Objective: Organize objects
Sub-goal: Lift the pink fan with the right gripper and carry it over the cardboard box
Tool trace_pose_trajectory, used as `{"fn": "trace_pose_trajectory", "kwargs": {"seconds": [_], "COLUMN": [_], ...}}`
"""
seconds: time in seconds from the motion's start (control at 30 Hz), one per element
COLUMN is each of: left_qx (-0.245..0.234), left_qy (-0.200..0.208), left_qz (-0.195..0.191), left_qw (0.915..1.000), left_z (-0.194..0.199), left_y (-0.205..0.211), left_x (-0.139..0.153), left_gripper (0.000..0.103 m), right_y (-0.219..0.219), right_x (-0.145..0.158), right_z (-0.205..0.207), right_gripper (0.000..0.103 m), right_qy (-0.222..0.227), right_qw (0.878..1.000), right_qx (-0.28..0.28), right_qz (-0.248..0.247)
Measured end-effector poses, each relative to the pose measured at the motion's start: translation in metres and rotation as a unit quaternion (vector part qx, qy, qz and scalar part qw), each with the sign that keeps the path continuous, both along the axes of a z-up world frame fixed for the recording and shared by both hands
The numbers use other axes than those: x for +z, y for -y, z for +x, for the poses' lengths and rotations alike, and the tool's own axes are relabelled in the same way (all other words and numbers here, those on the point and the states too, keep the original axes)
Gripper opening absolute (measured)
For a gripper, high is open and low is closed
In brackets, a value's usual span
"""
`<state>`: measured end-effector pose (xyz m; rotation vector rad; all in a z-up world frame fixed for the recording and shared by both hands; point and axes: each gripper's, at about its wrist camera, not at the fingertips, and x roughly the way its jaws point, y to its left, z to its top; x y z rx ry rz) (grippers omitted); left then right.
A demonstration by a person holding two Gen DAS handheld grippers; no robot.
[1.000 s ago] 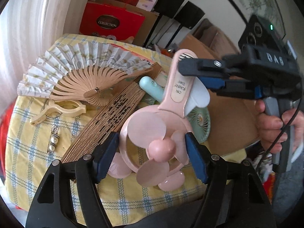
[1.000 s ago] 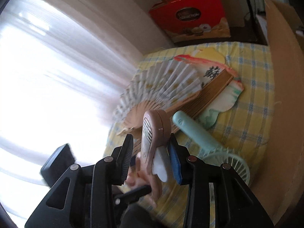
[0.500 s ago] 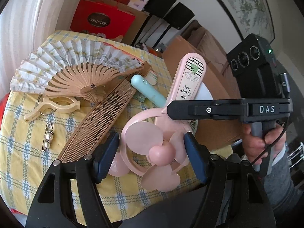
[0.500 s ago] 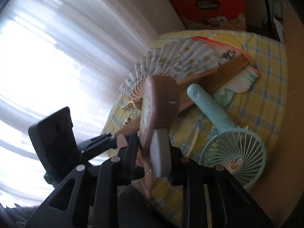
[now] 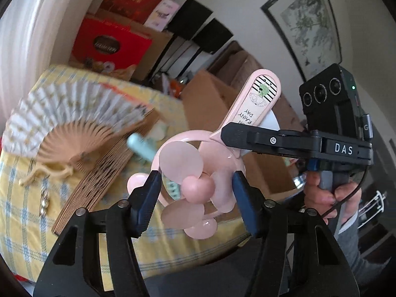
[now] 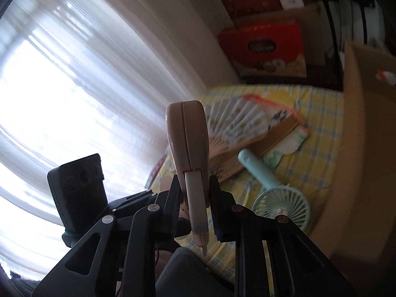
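A pink hand-held fan (image 5: 198, 170) hangs in the air above the yellow checked table (image 5: 22, 212). My left gripper (image 5: 196, 185) is shut on its round head, pads on both sides of the ring. My right gripper (image 6: 194, 198) is shut on its handle (image 6: 190, 146), and it also shows in the left wrist view (image 5: 237, 138) across the handle (image 5: 257, 101). A mint hand-held fan (image 6: 274, 198) lies on the table below, partly hidden in the left wrist view (image 5: 142, 148).
An open white paper fan (image 5: 74, 113), a folded brown wooden fan (image 5: 104, 173), a beige clip (image 5: 47, 173) and a bead charm (image 5: 44, 201) lie on the table. A cardboard box (image 6: 358, 148) stands at its right. Red gift boxes (image 5: 109, 44) stand behind.
Both grippers have lifted the pink fan higher and tilted it away from the table. The table objects have dropped lower and further off in both views.
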<state>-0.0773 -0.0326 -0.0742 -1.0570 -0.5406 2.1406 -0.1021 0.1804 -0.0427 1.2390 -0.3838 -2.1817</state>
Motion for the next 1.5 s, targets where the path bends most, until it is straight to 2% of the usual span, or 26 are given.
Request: {"fn": "trace_pose_trajectory", "kwargs": {"seconds": [0.13, 0.37, 0.53, 0.67, 0.87, 1.0, 1.1, 1.23, 1.37, 1.5], "left_qx": [-0.010, -0.040, -0.076, -0.100, -0.127, -0.134, -0.139, -0.130, -0.117, -0.104], "left_qy": [-0.018, -0.044, -0.031, -0.027, -0.013, -0.005, -0.013, -0.020, -0.009, -0.007], "left_qz": [0.025, 0.023, 0.029, 0.020, -0.003, -0.012, -0.020, -0.042, -0.058, -0.058], "left_qw": [0.9995, 0.9980, 0.9962, 0.9944, 0.9918, 0.9908, 0.9900, 0.9905, 0.9914, 0.9928], "left_z": [-0.002, -0.010, -0.021, -0.024, -0.033, -0.034, -0.029, -0.025, -0.024, -0.023], "left_y": [-0.016, -0.067, -0.110, -0.141, -0.189, -0.207, -0.209, -0.200, -0.185, -0.166], "left_x": [0.025, 0.062, 0.071, 0.074, 0.063, 0.056, 0.055, 0.051, 0.045, 0.043], "left_gripper": [0.059, 0.062, 0.062, 0.062, 0.069, 0.070, 0.074, 0.075, 0.077, 0.080], "right_y": [-0.021, -0.070, -0.116, -0.151, -0.201, -0.229, -0.244, -0.245, -0.233, -0.223], "right_x": [0.023, 0.055, 0.062, 0.056, 0.038, 0.017, 0.002, -0.020, -0.037, -0.049], "right_z": [0.006, 0.017, 0.027, 0.029, 0.037, 0.041, 0.041, 0.034, 0.015, 0.000], "right_gripper": [0.020, 0.020, 0.020, 0.020, 0.020, 0.020, 0.020, 0.020, 0.020, 0.020], "right_qy": [-0.015, -0.042, -0.037, -0.031, -0.010, 0.009, 0.026, 0.051, 0.080, 0.102], "right_qw": [1.000, 0.998, 0.995, 0.992, 0.987, 0.983, 0.981, 0.984, 0.989, 0.991], "right_qx": [-0.014, -0.044, -0.076, -0.102, -0.148, -0.173, -0.183, -0.169, -0.125, -0.090], "right_qz": [-0.010, -0.033, -0.053, -0.062, -0.058, -0.063, -0.054, -0.025, -0.006, 0.012]}}
